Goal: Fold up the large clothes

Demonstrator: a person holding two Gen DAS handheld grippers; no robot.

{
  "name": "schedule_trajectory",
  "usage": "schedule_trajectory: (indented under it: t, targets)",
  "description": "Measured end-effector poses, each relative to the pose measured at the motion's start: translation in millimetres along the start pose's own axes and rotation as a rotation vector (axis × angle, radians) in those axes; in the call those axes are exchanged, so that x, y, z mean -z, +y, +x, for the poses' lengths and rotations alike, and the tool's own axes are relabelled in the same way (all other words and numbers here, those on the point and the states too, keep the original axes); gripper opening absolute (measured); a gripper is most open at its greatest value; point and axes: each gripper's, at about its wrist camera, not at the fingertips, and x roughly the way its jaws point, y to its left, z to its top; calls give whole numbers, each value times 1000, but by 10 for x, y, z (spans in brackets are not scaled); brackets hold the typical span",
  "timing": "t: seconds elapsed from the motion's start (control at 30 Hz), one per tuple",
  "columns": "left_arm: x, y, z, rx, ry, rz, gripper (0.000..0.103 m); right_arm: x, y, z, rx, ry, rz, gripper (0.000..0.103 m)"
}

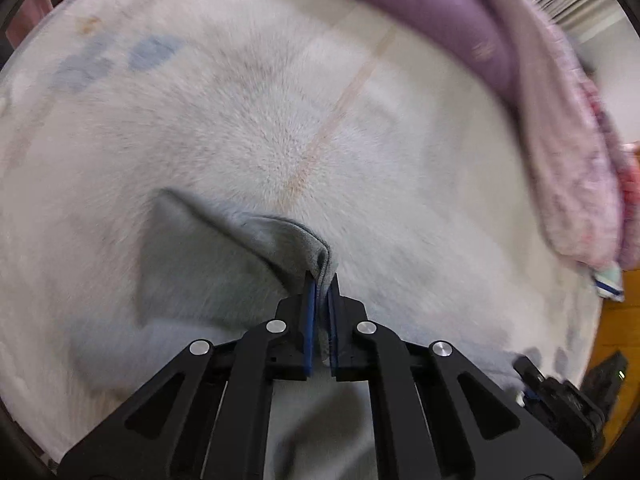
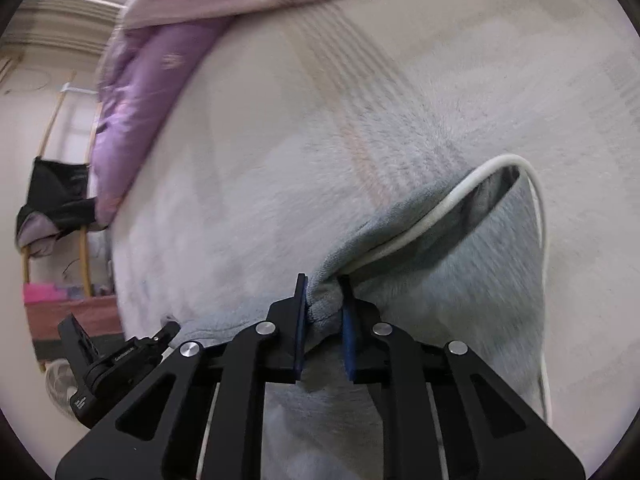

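A light grey garment (image 1: 192, 272) lies on a white fleece blanket (image 1: 240, 120). My left gripper (image 1: 322, 280) is shut on a bunched edge of the garment, lifted a little off the blanket. In the right wrist view my right gripper (image 2: 323, 284) is shut on a thicker fold of the same grey garment (image 2: 480, 264), which has a white drawcord (image 2: 448, 204) looping out of it. The right gripper also shows at the lower right of the left wrist view (image 1: 560, 396). The left gripper shows at the lower left of the right wrist view (image 2: 120, 356).
A purple and pink quilt (image 1: 520, 60) is heaped along the far side of the blanket; it also shows in the right wrist view (image 2: 152, 80). Wooden floor (image 1: 616, 320) lies past the blanket's right edge. A wooden rack with dark clothes (image 2: 56, 200) stands at left.
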Motion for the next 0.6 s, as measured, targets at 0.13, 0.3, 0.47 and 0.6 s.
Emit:
schedule_trajectory:
  t: [0.13,0.3,0.47,0.6]
  targets:
    - [450,248,-651,89,-47,-17,5,302,81,-487,-49,5,-67,13]
    - [1011,770,-1224,122,-45,-51,5,885,91,-1017,-75,41,-119,12]
    - [1759,1108,-1504,120,10,-65,5,1628,-188,-1339,-33,59,-69,12]
    - [2328,1427,-1445,105,50,-43,5,2201,-523,-1354,10,63,14,12]
